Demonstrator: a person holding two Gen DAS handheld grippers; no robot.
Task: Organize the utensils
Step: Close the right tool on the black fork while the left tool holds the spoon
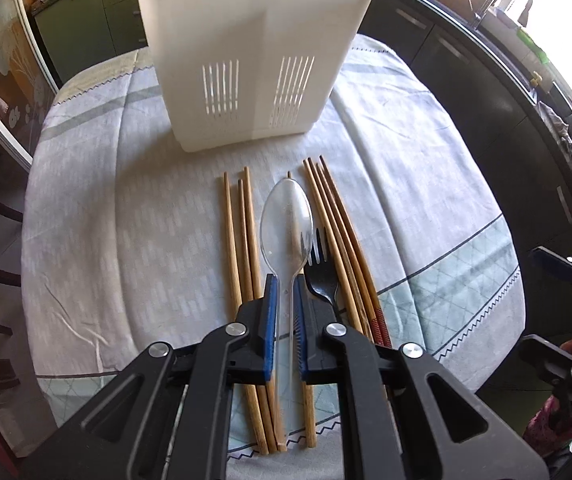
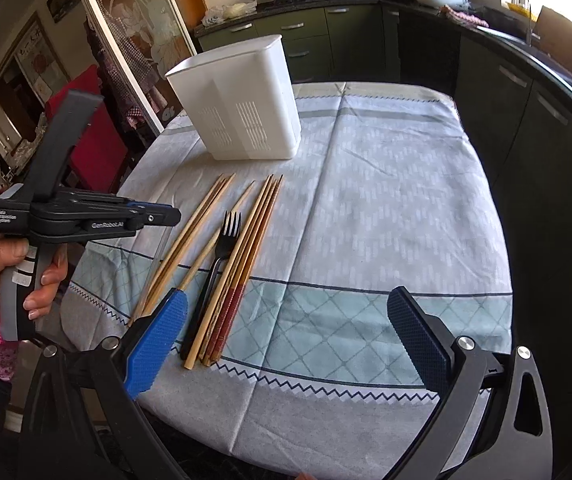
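With our left gripper (image 1: 285, 300) clamped on the clear spoon (image 1: 287, 216) and our right gripper (image 2: 286, 332) spread empty, we judge the next move is carrying it into the white holder (image 1: 252, 60)

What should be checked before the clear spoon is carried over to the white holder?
1. Left claw shut on the clear spoon handle: ok.
2. Spoon lifted free of the tablecloth: cannot tell.
3. White holder upright beyond the utensils: ok.
4. Holder's open top free to take the spoon: cannot tell, the inside is hidden.
5. Right claw open, holding nothing, and off to the side of the path: ok.
6. Black fork and chopsticks lying flat, untouched by either claw: ok.
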